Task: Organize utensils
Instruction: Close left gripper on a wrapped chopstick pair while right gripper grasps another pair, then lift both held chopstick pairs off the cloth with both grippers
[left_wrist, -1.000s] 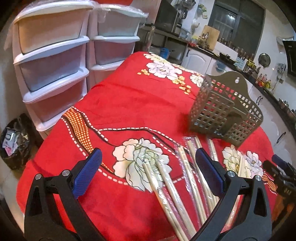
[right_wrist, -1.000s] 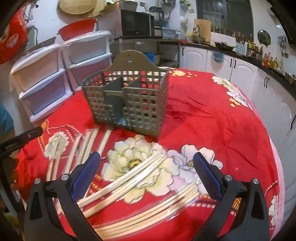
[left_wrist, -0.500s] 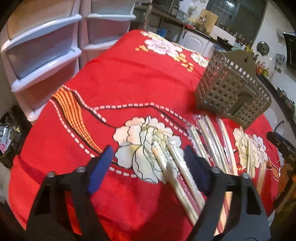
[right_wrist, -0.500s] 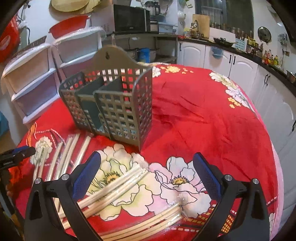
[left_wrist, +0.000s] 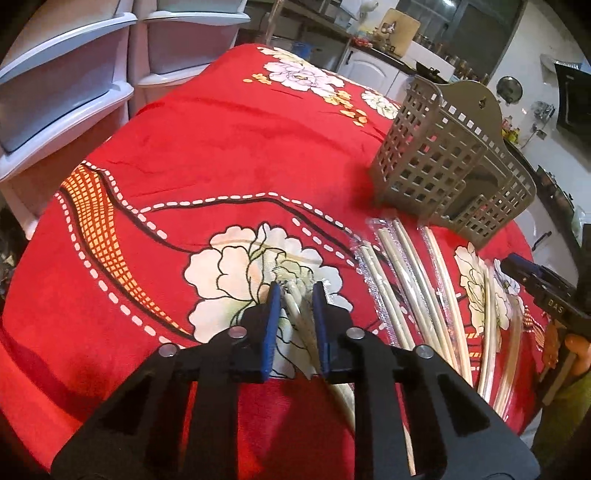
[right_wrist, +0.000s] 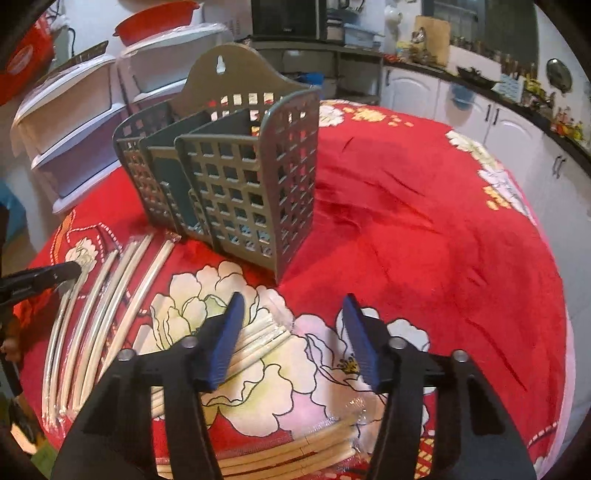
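Left claw (left_wrist: 296, 295) lower centre, jaws just closing, pinched on wrapped chopstick pair (left_wrist: 295, 308) over white flower on red desk cloth (left_wrist: 207, 147). Right claw (right_wrist: 291, 314) lower centre, jaws just closing, half open, nothing gripped; loose chopsticks (right_wrist: 258, 336) beside left pad. Grey utensil holder (right_wrist: 236, 184) upright, upper left.

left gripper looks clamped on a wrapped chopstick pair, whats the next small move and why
Probably lift the left gripper a little. Its jaws have just been closing and now pinch the wrapped chopsticks, which lie flat on the red cloth; the grey holder stands upright, so they must clear the cloth first.
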